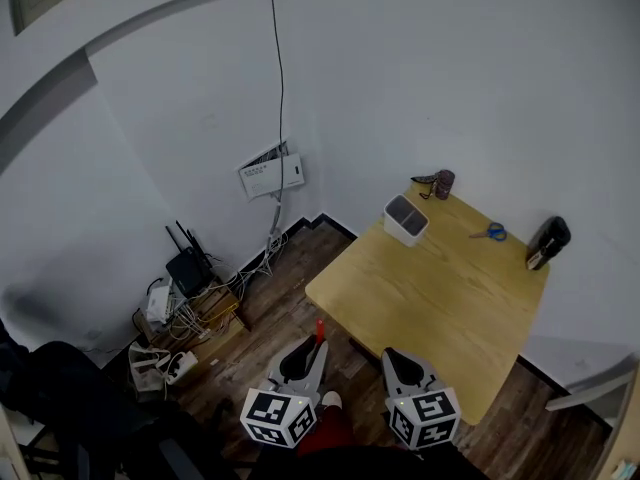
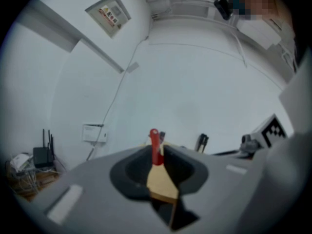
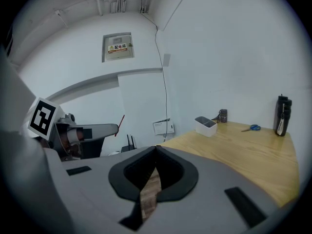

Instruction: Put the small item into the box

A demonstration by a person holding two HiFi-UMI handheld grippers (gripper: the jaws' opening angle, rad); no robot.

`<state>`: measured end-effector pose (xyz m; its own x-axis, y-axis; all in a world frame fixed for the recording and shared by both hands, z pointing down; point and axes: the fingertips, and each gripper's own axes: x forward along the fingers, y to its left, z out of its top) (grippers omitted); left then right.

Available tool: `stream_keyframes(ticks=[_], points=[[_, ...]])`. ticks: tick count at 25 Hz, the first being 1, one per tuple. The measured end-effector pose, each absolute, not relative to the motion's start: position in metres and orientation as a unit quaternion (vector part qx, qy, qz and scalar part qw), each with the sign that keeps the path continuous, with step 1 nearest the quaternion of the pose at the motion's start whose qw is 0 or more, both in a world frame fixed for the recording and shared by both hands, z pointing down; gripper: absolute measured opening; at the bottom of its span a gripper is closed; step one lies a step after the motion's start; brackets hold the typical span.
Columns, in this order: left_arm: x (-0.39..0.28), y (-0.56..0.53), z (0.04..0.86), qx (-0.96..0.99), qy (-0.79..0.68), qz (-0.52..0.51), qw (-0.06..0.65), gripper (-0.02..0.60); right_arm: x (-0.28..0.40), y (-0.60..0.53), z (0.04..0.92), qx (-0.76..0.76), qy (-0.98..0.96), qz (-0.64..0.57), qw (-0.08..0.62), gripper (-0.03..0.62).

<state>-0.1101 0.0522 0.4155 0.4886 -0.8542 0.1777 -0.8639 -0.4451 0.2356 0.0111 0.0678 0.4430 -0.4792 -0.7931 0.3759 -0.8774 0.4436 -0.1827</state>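
Left gripper [image 1: 312,353], in the head view, hangs off the near edge of the table [image 1: 430,318], well apart from the white box [image 1: 406,219], with the small red item [image 1: 320,330] poking up from its tips; my right gripper [image 1: 394,356] sits beside it, just as far from the box; blue scissors [image 1: 490,232] lie right of the box, a black bottle [image 1: 548,242] farther right again, a small dark container [image 1: 443,183] just beyond the box. The carry to the box is long, and I judge a careless approach could knock that container or catch the box's rim. Left gripper view: the jaws are closed on the item's lower end; pinched so low, it could swivel or slide out on the way; it looks like a slim, stiff red stick with a rounded top, standing nearly upright and mostly free above the jaws. Right gripper view: jaws pressed together on nothing, only floor [image 3: 148,199] showing through the slit.
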Motion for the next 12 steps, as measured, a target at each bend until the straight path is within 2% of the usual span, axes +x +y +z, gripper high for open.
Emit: stream_keyframes(ticks=[12], points=[[-0.158,-0.041,0.421,0.855,-0.491,0.009,0.166,0.071,-0.042,-0.022,0.449,0.506,-0.831,0.184,0.138,0.008]])
